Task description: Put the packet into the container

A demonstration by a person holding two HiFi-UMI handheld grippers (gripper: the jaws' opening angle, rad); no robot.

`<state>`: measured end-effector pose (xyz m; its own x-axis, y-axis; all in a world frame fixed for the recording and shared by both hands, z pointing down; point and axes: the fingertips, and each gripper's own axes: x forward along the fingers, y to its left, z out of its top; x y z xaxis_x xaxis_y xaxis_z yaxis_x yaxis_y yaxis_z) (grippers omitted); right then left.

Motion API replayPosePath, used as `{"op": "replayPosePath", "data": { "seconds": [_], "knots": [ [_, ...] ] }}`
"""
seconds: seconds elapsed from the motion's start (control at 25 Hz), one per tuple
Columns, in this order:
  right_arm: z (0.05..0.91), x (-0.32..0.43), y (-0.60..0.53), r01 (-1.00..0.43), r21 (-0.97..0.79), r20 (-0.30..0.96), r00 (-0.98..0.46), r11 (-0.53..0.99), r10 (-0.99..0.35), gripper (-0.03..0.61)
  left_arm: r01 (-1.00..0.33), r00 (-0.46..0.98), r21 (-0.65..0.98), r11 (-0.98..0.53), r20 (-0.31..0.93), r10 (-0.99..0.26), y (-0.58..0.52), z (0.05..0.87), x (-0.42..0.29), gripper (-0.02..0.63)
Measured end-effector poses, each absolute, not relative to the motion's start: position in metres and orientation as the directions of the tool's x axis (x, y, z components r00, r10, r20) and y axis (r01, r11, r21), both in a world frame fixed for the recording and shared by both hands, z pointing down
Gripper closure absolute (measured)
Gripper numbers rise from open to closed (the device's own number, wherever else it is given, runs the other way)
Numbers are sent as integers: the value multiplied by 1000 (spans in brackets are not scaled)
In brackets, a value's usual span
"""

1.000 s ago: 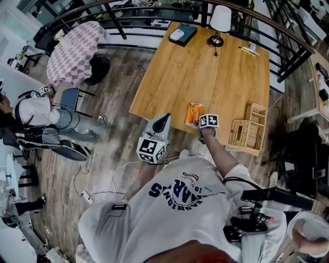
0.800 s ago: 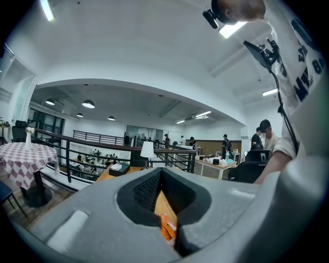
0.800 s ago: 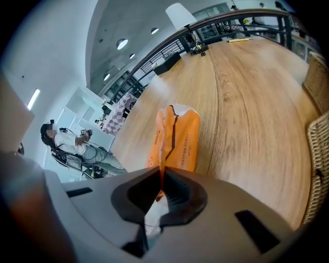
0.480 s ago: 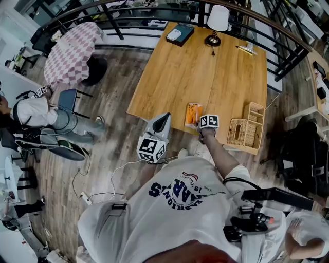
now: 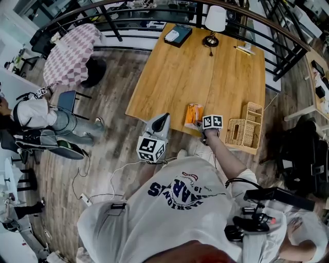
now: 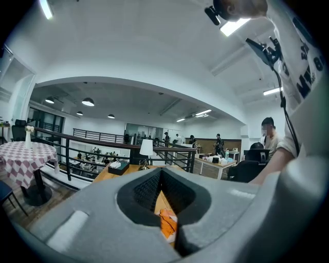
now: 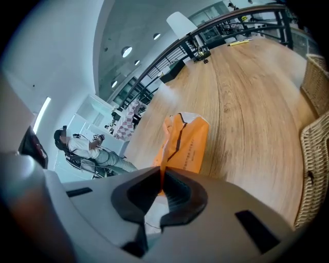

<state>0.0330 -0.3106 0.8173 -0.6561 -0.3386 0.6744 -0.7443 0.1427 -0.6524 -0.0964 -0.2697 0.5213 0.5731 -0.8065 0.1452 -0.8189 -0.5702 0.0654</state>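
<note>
The right claw (image 7: 162, 174) is clamped tight on the near edge of the orange packet (image 7: 187, 141). A thin strip of orange film is pinched between its pads, and the rest of the packet slopes away from the pads over the wood. From the head view, this claw (image 5: 204, 128) and its marker cube sit just left of the wicker container (image 5: 237, 134). The packet (image 5: 194, 114) is a little further left, near the bench's front edge. It is outside the container and does not touch it.

The left claw (image 6: 160, 177) has its tips together and nothing in them. The packet (image 6: 167, 226) shows only far off through the slit below the tips. This claw (image 5: 165, 117) hangs well left of the container, beyond the bench's (image 5: 195, 67) front corner and over the plank floor (image 5: 118, 133), pointing toward the bench.

The container stands empty at the bench's near right corner, and in the right gripper view its woven wall (image 7: 314, 154) fills the right margin. At the far end of the bench, well beyond the container, are a white-shaded lamp (image 5: 215, 20) and a dark box (image 5: 179, 34). A black railing (image 5: 154, 13) curves behind them. Far left of the container is a round table with a checked cloth (image 5: 74, 51), and a seated person (image 5: 38, 115) is at the edge of the view.
</note>
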Motion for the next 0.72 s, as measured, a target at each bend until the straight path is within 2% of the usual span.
{"op": "replayPosePath", "data": {
  "seconds": [0.72],
  "knots": [
    [612,46,-292,-589,-740,446,-792,326,-418,565,-816,576,52,-576,156,-802,-279,513,-94,618]
  ]
}}
